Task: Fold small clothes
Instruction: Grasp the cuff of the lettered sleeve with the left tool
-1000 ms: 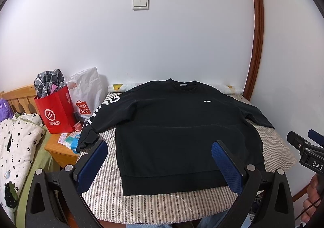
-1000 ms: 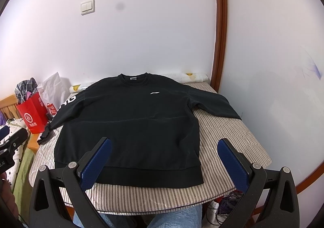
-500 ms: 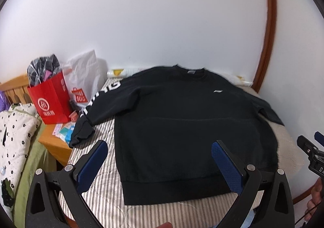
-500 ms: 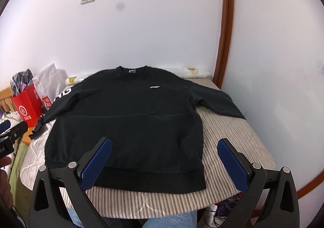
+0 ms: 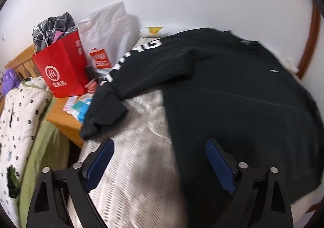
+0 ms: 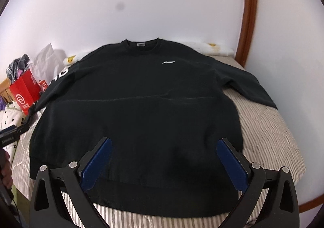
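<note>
Black fabric fills most of both views: a sweatshirt (image 6: pixel 141 106) lies flat, front up, on a striped cover (image 6: pixel 267 136), collar toward the far wall. The right gripper (image 6: pixel 164 159) hangs over the garment's lower middle, its blue pads spread wide with nothing pinched between them; the hem runs just below the fingertips and partly behind the black finger frames, so whether the pads touch the cloth cannot be told. To this gripper's right one sleeve (image 6: pixel 249 86) angles out over the cover; to its left the other sleeve, with white lettering, is cut off behind the body's edge. At the far left edge a bit of the left gripper (image 6: pixel 10 134) shows, with a hand (image 6: pixel 6 169) half out of frame. The left wrist view is smeared by motion. There the left gripper (image 5: pixel 160 161) is still wide but its jaws are closing, straddling the sweatshirt's side edge: the left pad over bare cover, the right pad over dark cloth, nothing gripped. Ahead and left of it lies the lettered sleeve (image 5: pixel 121 78), its cuff drooping over the edge near a wooden stand (image 5: pixel 62 120). Beyond that stand a red bag (image 5: pixel 62 72) and a white bag (image 5: pixel 107 33), their print too blurred to read.
</note>
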Demonstrator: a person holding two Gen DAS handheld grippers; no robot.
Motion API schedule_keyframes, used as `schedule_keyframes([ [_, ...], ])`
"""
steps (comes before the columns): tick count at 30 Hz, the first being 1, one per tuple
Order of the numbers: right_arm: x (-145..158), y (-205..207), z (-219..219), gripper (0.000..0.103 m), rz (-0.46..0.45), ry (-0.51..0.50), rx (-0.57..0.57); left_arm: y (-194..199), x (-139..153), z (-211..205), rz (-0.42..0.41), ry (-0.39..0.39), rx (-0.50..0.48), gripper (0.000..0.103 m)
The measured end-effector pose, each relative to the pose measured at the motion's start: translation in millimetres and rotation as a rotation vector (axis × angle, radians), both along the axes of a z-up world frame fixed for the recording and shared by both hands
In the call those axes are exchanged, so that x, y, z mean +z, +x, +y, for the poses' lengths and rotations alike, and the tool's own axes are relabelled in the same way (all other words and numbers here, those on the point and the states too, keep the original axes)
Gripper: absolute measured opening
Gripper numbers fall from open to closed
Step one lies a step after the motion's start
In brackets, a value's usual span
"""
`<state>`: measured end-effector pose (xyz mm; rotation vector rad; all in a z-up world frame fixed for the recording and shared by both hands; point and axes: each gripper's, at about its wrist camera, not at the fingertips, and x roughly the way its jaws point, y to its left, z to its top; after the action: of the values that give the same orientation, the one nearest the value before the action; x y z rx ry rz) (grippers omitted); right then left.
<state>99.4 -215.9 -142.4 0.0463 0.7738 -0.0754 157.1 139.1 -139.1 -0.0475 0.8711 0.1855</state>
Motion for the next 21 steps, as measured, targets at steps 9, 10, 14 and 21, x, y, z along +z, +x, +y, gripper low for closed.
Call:
schedule_keyframes([
  [9, -26.3, 40.1, 25.2, 0.101, 0.086, -0.029, 0.000, 56.7, -26.3, 24.1, 0.042, 0.113, 0.008, 0.082],
  [10, -29.1, 43.9, 27.6, 0.101, 0.098, -0.031, -0.005, 60.6, -30.7, 25.8, 0.051, 0.122, 0.010, 0.076],
  [14, -36.0, 48.9, 33.0, 0.101, 0.129, -0.052, -0.020, 68.0, -44.9, 41.6, 0.075, 0.139, 0.053, 0.054],
  [21, -45.9, 46.2, 42.4, 0.101, 0.176, -0.081, -0.040, 70.1, -39.7, 60.6, 0.046, 0.079, 0.089, 0.010],
])
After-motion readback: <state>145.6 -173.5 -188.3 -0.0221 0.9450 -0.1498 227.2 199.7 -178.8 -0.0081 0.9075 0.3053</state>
